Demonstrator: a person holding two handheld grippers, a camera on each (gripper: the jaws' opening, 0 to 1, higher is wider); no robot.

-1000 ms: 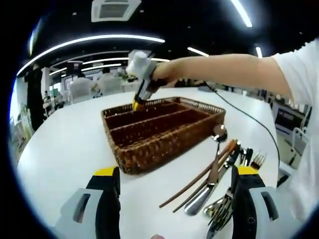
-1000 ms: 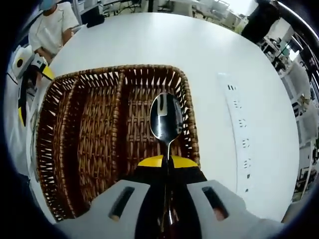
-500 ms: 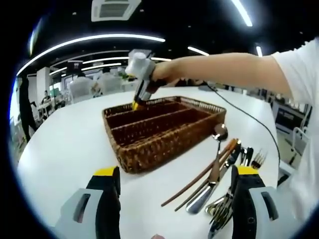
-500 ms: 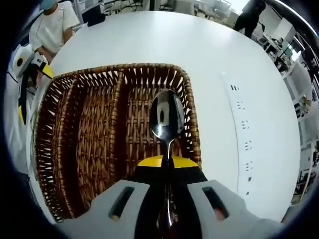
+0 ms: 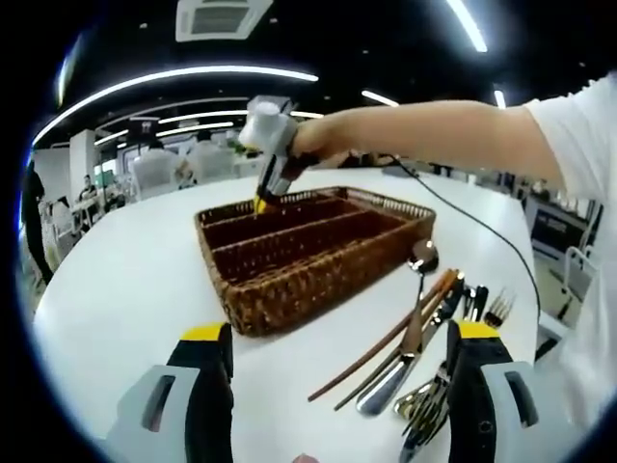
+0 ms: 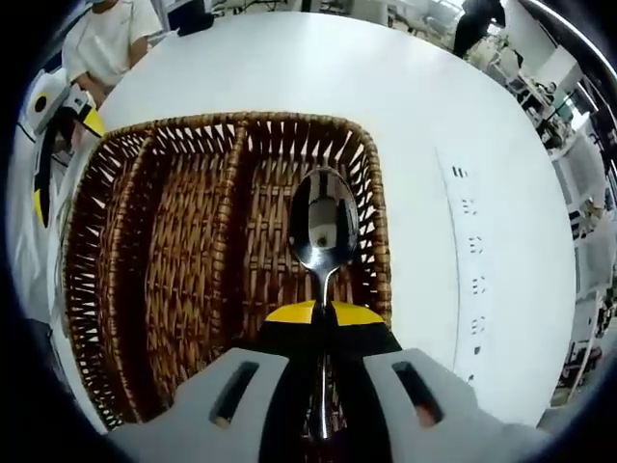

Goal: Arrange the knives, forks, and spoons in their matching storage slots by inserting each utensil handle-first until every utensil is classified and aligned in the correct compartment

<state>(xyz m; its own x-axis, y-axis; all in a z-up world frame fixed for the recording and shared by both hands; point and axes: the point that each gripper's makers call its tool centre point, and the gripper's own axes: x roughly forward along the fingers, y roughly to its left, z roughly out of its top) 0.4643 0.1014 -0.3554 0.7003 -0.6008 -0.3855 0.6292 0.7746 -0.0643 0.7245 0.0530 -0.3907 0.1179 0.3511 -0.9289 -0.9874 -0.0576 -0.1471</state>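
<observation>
Spoon placement: right gripper [image 6: 323, 313] clamps spoon [image 6: 323, 227] above basket [image 6: 87, 289], 3 o'clock slot; lowering follows. Left gripper [image 5: 342, 352] gapes wide, empty.

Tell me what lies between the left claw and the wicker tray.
In the left gripper view, only bare white table separates the open left claw from the wicker tray; the loose cutlery pile sits off to the side.

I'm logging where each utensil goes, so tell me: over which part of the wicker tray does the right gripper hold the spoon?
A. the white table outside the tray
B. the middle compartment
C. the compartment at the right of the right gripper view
C: in the right gripper view the right gripper, jaws shut on the spoon, holds its bowl over the rightmost compartment of the wicker tray.
</observation>
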